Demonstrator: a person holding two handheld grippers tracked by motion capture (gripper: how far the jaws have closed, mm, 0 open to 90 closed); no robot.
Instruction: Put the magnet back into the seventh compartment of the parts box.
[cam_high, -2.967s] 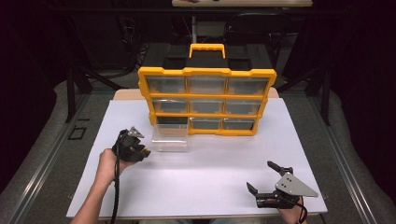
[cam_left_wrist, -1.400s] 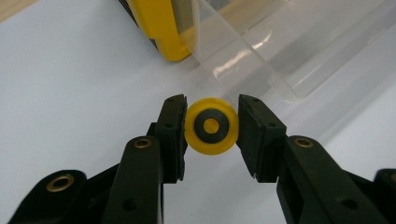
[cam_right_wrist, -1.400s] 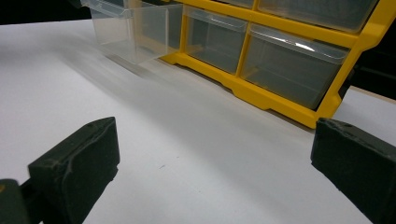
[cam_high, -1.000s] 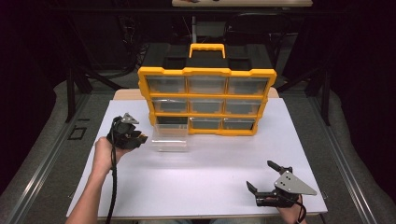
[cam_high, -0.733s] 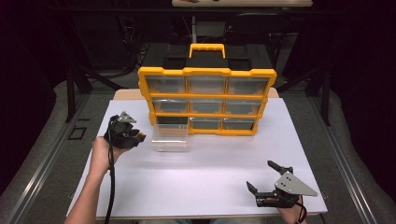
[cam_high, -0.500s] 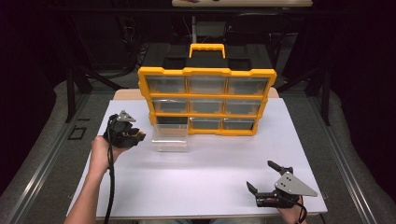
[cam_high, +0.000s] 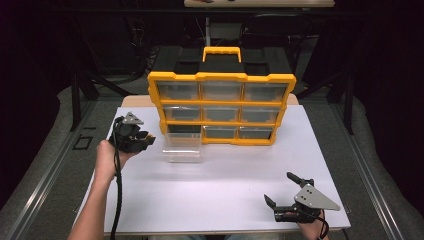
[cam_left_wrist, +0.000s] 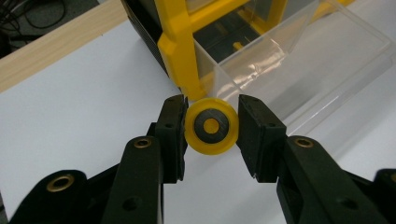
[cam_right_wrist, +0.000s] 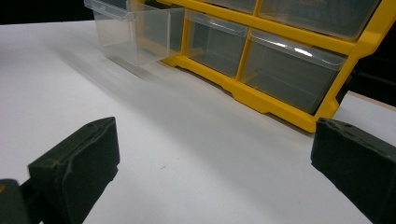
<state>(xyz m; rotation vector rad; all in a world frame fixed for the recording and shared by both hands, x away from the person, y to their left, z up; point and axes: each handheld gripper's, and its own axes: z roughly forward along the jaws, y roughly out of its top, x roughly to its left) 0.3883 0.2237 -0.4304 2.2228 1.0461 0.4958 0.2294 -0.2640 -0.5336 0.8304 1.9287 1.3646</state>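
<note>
Delivery of a small part to an open drawer looks like the step in hand. The left gripper (cam_left_wrist: 210, 128) has its jaws clamped on a yellow disc (cam_left_wrist: 210, 127) with a dark ring and a yellow centre, possibly a small wheel or spool; its exact kind is hard to tell. In the left gripper view the disc sits just outside the near corner of the clear drawer (cam_left_wrist: 299, 60), which is pulled out from the bottom left slot of the yellow organizer (cam_high: 221, 107).

Seen from the high view, the left gripper (cam_high: 146, 141) is held above the white desk (cam_high: 210, 195), just left of the clear drawer (cam_high: 183, 147), with the jaws pointing toward it. The person's left forearm reaches up from the near edge of the desk, wrist bent slightly inward, cable trailing down along the arm.

Next, by my judgement, the disc must be carried over the drawer's wall, placed above its open inside, and only then let go. A release too soon would drop it onto the desk beside the organizer.

The right gripper (cam_high: 286, 197) lies low at the near right corner of the desk, well apart from the organizer, its jaws spread wide with nothing between them. The right gripper view looks across the bare desk toward the organizer's (cam_right_wrist: 280, 60) lower drawers.
</note>
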